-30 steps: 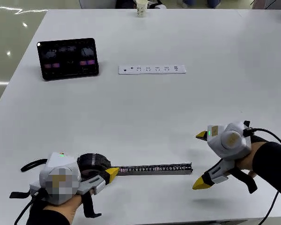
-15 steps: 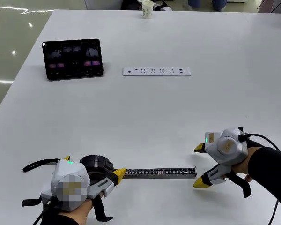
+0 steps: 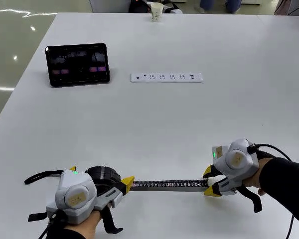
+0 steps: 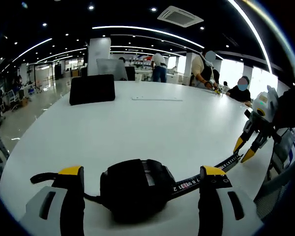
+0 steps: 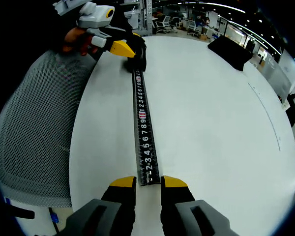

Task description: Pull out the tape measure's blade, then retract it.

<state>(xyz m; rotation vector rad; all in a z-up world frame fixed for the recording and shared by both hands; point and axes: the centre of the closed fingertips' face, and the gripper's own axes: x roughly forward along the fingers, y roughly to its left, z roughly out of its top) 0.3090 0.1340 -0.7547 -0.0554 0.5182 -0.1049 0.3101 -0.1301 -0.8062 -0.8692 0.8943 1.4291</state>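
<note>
L gripper (image 4: 142,172): yellow-tipped jaws spread, straddling black round tape-measure case (image 4: 137,191) on white table (image 3: 189,124), small gaps either side. From case, black numbered blade (image 5: 146,128) lies flat, extended to R gripper (image 5: 148,183); R jaws nearly together around blade end, can't tell if gripping.

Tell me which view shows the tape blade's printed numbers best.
The right gripper view: the blade runs lengthwise up the picture, digits legible. The head view shows it thin, numerals tiny; the left gripper view shows a foreshortened stretch.
</note>
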